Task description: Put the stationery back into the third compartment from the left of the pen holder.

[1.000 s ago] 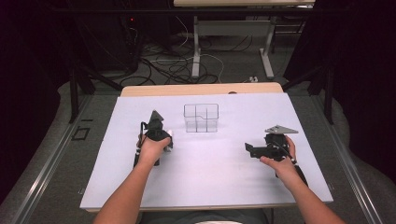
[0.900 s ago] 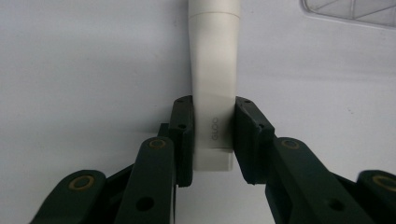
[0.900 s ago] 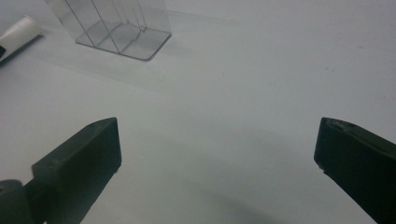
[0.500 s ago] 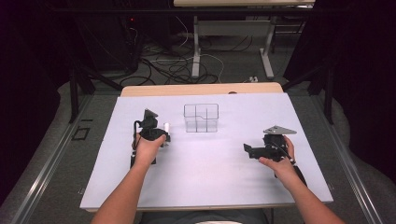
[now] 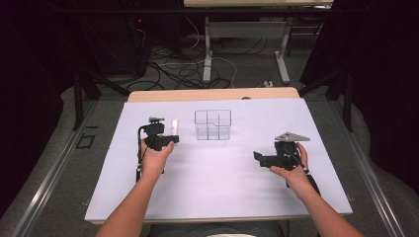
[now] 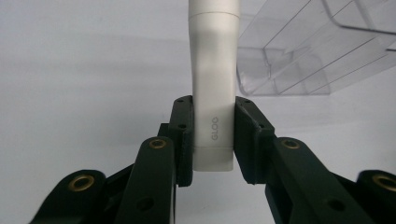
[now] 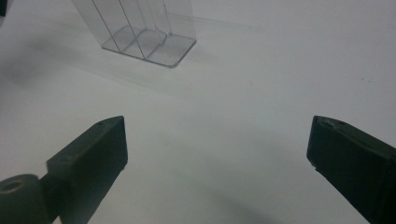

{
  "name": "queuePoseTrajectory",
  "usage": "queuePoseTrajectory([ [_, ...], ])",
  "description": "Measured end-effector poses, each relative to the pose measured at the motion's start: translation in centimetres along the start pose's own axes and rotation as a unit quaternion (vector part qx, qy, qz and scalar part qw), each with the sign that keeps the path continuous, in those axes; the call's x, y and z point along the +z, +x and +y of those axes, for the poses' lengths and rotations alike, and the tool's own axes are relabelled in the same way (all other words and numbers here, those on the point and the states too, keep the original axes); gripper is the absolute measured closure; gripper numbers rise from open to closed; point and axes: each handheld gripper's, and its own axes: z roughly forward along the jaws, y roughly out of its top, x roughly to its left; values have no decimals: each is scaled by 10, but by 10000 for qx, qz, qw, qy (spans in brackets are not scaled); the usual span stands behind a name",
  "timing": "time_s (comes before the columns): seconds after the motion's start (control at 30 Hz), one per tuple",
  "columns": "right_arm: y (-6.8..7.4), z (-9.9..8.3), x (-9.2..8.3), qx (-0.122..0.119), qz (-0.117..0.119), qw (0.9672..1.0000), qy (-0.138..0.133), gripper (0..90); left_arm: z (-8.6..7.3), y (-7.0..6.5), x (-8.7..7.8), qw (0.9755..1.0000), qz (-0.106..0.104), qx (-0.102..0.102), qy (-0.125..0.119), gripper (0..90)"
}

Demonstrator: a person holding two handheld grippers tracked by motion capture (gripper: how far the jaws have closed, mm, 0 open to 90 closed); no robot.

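A white glue stick (image 6: 214,93) marked "GLOO" is clamped between the jaws of my left gripper (image 6: 212,140), its far end pointing away from the camera. In the high view the left gripper (image 5: 165,139) holds the glue stick (image 5: 174,124) left of a clear plastic organizer (image 5: 213,124) with several compartments. The organizer (image 6: 317,51) lies just right of the stick's far end. My right gripper (image 5: 260,159) is at the table's right, open and holding nothing; its jaws stand wide apart. The organizer (image 7: 140,28) sits ahead of it.
A white sheet (image 5: 217,187) covers the wooden table (image 5: 212,94). Cables (image 5: 178,69) and table legs (image 5: 207,54) lie on the floor beyond the far edge. Dark curtains flank both sides.
My left gripper has turned and shifted slightly toward the organizer, bringing the white glue stick into sight. The right gripper drifted a little to the left.
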Motion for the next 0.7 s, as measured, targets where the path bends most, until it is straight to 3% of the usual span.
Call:
queuePoseTrajectory([
  [0.37, 9, 14, 2, -22, 225, 9997, -99, 149, -3, -9, -13, 9976, -246, 194, -611, 707],
  [0.47, 13, 19, 3, -19, 320, 9994, -116, 164, -4, -10, -16, 9966, -241, 369, -699, 707],
  [0.53, 15, 25, 4, -63, 360, 9992, -163, 189, -5, -12, -15, 9957, -280, 324, -821, 707],
  [0.7, 20, 37, 7, 67, 582, 9979, -268, 225, -5, -15, -16, 9949, -326, 384, -870, 708],
])
